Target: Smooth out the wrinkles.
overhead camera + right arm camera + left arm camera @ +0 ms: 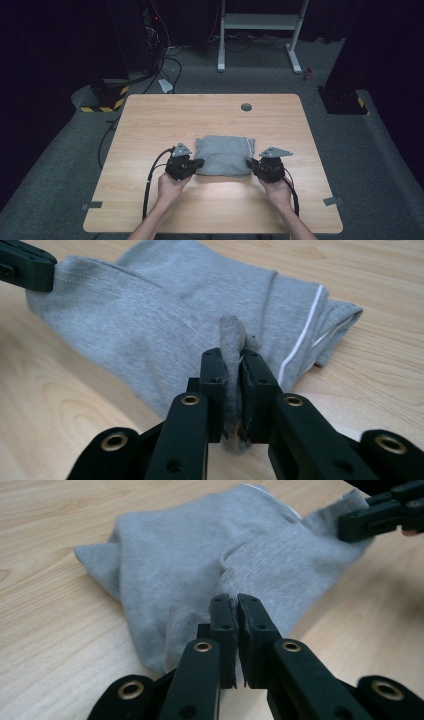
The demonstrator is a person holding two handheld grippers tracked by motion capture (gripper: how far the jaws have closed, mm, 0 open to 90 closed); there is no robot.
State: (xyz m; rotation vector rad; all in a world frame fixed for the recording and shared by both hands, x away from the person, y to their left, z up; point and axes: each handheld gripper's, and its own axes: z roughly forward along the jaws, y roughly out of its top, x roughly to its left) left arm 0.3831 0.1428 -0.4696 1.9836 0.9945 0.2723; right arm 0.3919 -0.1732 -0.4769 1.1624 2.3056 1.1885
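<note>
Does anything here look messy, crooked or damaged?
Nothing stands out. The folded grey garment lies flat on the wooden table, undamaged, with the left gripper and right gripper each shut on a near corner.

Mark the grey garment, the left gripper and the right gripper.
grey garment [222, 152]: high view, middle of the folded cloth.
left gripper [236, 605]: left gripper view, between its fingertips.
right gripper [232, 360]: right gripper view, between its fingertips.
</note>
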